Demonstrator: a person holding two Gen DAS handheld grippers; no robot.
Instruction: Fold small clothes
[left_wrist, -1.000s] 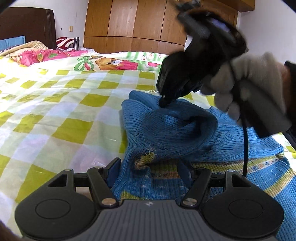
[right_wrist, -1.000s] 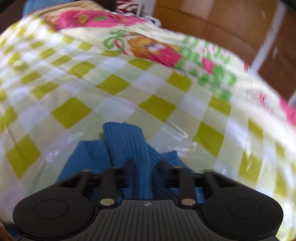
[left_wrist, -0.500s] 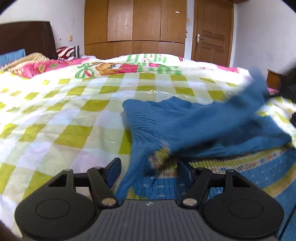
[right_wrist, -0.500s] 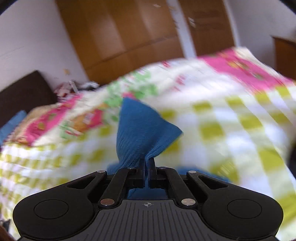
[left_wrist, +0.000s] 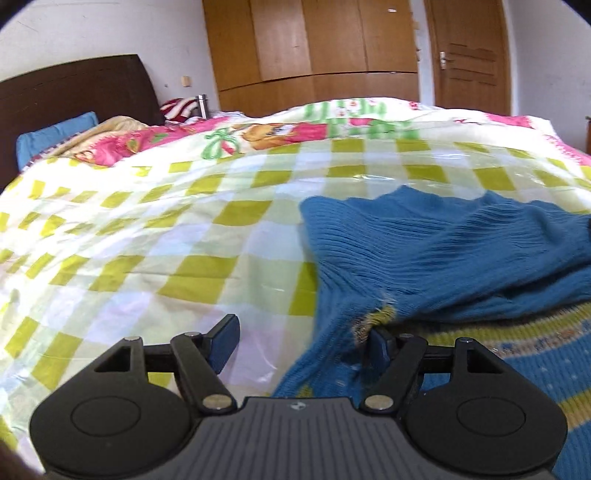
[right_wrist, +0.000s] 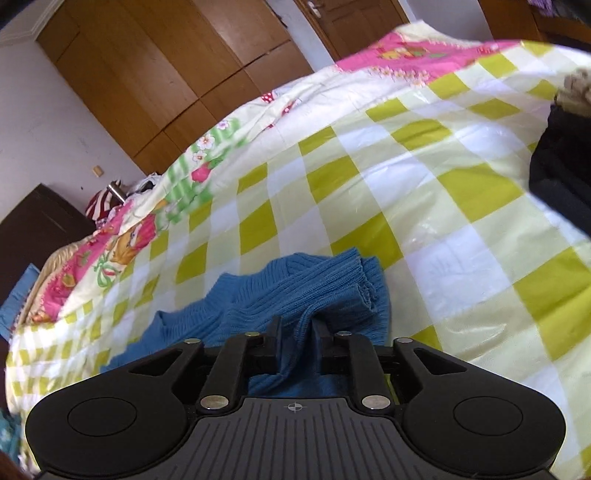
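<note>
Blue ribbed knitwear is lying nearest both cameras: a small sweater (left_wrist: 443, 251) is resting on the bed, spread over the right half of the left wrist view, with a striped yellow-and-light-blue patterned band along its lower part and a frayed yellowish patch at one edge. The left gripper (left_wrist: 301, 338) is hovering over that edge with its jaws widening; the right-hand finger is sitting against the frayed knit, the left-hand finger is standing clear over the cover, and nothing is being clamped. The right gripper (right_wrist: 295, 332) is opening its jaws, with a fold of the sweater's sleeve (right_wrist: 317, 288) still lying between them; the pads are no longer pressing it. A glossy bedspread (left_wrist: 166, 236), checked in lime and white with a pink cartoon border, is covering the bed beyond. A dark garment (right_wrist: 565, 173) is intruding at the right edge of the right wrist view. Farther back, a dark wooden headboard (left_wrist: 74, 92), a wooden wardrobe (left_wrist: 314, 51) and a door (left_wrist: 469, 55) are standing against the wall.
</note>
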